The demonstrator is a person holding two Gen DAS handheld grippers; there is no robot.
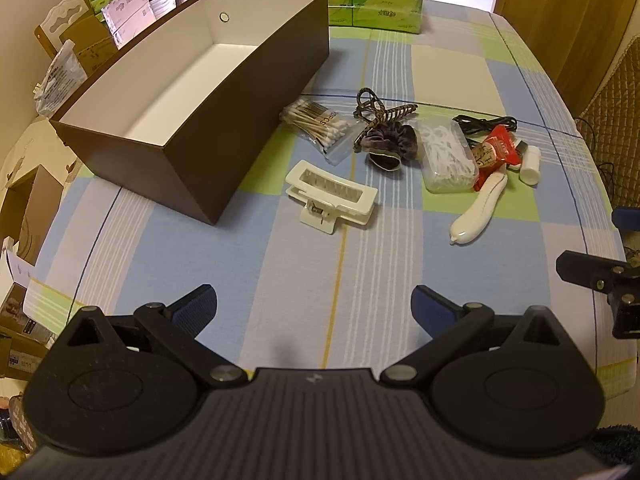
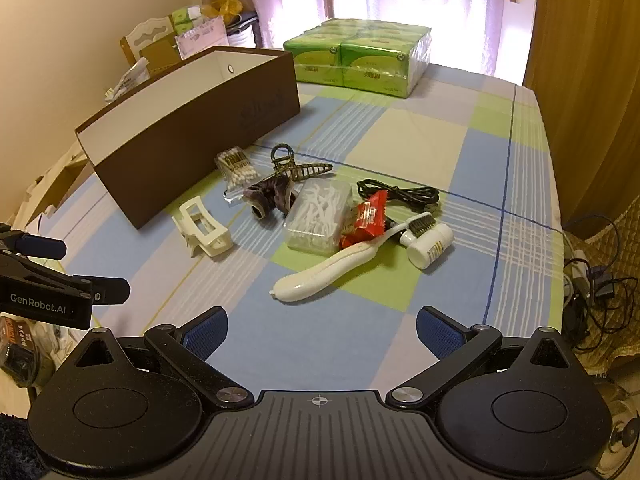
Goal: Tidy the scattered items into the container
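Observation:
A brown box [image 1: 168, 148] with a white inside stands empty at the left; it also shows in the right wrist view [image 2: 192, 152]. Scattered beside it lie a cream hair claw [image 1: 332, 196] [image 2: 204, 228], a bag of cotton swabs [image 1: 316, 124] [image 2: 236, 172], a dark scrunchie [image 1: 390, 140] [image 2: 270, 196], a box of floss picks [image 1: 448, 156] [image 2: 318, 216], a white electric toothbrush [image 1: 480, 208] [image 2: 340, 268], red packets [image 2: 366, 220] and a white bottle [image 2: 430, 246]. My left gripper [image 1: 314, 308] and right gripper [image 2: 322, 330] are open and empty, short of the items.
A pack of green tissue packets [image 2: 360, 56] stands at the table's far end. A dark patterned hair claw [image 2: 298, 166] and a black cable [image 2: 400, 192] lie among the items. Cardboard boxes and clutter [image 1: 100, 20] stand off the left edge; cables [image 2: 592, 280] hang at the right.

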